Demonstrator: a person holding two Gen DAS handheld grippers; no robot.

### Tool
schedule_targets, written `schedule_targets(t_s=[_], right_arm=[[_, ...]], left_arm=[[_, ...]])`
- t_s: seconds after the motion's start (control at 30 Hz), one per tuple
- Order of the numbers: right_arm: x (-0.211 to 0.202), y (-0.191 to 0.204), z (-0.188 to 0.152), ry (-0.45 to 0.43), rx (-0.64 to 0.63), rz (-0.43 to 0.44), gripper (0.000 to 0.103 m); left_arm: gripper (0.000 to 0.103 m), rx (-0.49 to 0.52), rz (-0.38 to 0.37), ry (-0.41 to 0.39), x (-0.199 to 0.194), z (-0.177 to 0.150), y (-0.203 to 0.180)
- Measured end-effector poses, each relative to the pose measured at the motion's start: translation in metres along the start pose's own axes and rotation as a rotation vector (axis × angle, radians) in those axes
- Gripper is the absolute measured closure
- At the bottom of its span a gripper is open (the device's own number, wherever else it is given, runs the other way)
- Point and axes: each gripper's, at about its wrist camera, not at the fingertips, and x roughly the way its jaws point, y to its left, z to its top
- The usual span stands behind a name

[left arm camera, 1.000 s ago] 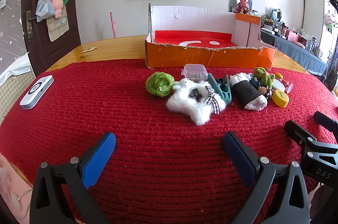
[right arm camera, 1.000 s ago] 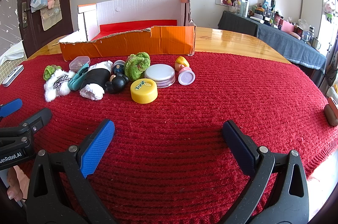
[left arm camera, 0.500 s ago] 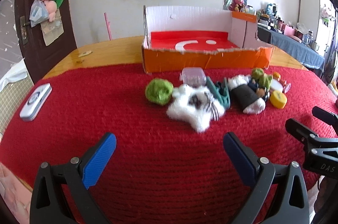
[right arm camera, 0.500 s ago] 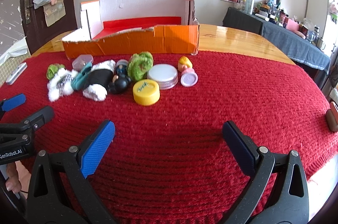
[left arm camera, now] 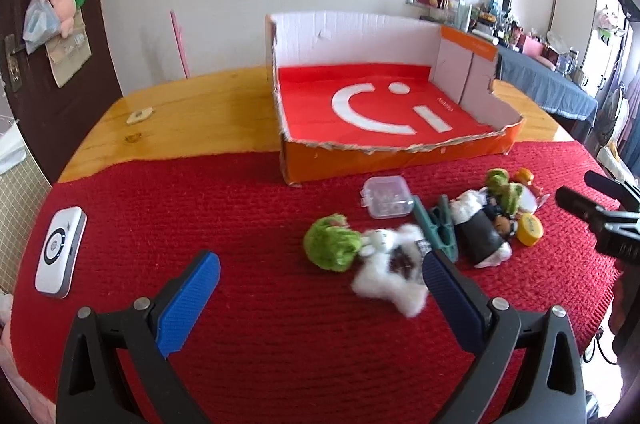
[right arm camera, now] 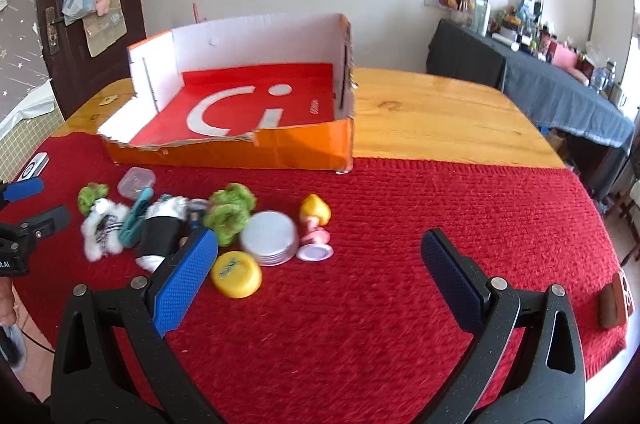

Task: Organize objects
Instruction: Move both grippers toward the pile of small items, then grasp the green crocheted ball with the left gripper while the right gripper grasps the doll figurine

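An orange cardboard box (left arm camera: 400,159) (right arm camera: 280,151) with a red floor stands empty at the back of the red cloth. In front of it lies a row of small things: a green pompom (left arm camera: 330,248), a white plush toy (left arm camera: 390,276) (right arm camera: 102,228), a clear plastic case (left arm camera: 386,196), a teal clip (left arm camera: 440,232), a black-and-white plush (left arm camera: 478,234), a yellow cap (right arm camera: 236,274), a silver lid (right arm camera: 269,238) and a pink-and-yellow toy (right arm camera: 314,224). My left gripper (left arm camera: 320,288) is open above the cloth, left of the plush. My right gripper (right arm camera: 320,264) is open, near the yellow cap.
A white device (left arm camera: 58,252) lies at the cloth's left edge. A brown object (right arm camera: 612,298) sits at the right edge. Bare wooden table (right arm camera: 432,119) runs behind and beside the box. Bags hang on the far wall.
Both grippers have risen and tilted down, so the box floor now shows. The left one has drifted left of the toys. Both stay open and the objects have not moved.
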Motion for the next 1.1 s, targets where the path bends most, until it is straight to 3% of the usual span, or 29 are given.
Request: schedule_targets(t_s=[0.2,0.43,0.83,1.03,1.1], right_arm=[[0.021,-0.015,-0.004,0.110,-0.044,-0.026,0.000],[0.036,-0.011,-0.003,0.162,-0.133,-0.091,0.000],[0.061,-0.011,0.014,0.209,-0.166,-0.066,0.000],[0.063,-0.012,0.017,0.210,-0.136,0.014,0.023],[0.063,-0.011,0.017,0.207,-0.121,0.052,0.040]], left_arm=[[0.000,0.027,0.018,0.079,0.018,0.001,0.020],[0.000,0.075,0.027,0.126,0.032,0.005,0.030],[0.002,0.201,0.006,0.132,0.048,0.013,0.015],[0.011,0.245,-0.021,0.109,0.051,0.015,0.008],[0.014,0.244,-0.040,0.101,0.051,0.016,0.007]])
